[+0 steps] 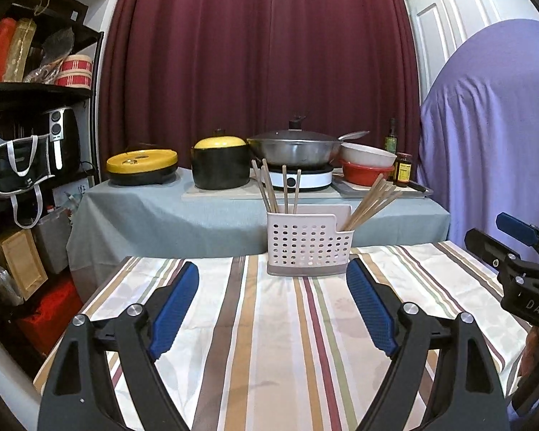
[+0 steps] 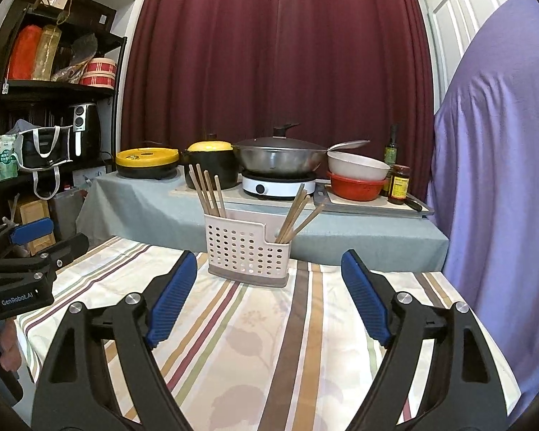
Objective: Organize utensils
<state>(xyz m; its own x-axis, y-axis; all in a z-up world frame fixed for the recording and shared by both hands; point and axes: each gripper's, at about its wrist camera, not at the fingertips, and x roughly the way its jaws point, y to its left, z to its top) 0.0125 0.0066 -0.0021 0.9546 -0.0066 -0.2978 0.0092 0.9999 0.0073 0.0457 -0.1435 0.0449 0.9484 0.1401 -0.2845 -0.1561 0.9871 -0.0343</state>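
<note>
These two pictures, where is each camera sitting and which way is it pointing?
Left wrist view: sits on the left gripper, looking forward over the striped table at the utensil holder; its open jaws show, with the other gripper at the right edge.
Right wrist view: sits on the right gripper, facing the same way; its open jaws show, with the other gripper and fingers at the left edge.
Shared: the holder with chopsticks, the cookware table and the red curtain.

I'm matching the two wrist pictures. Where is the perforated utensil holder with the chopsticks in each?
Left wrist: utensil holder just right of centre, beyond the open fingers.
Right wrist: utensil holder left of centre.
Shared landmark: the lidded wok on the counter behind.
</note>
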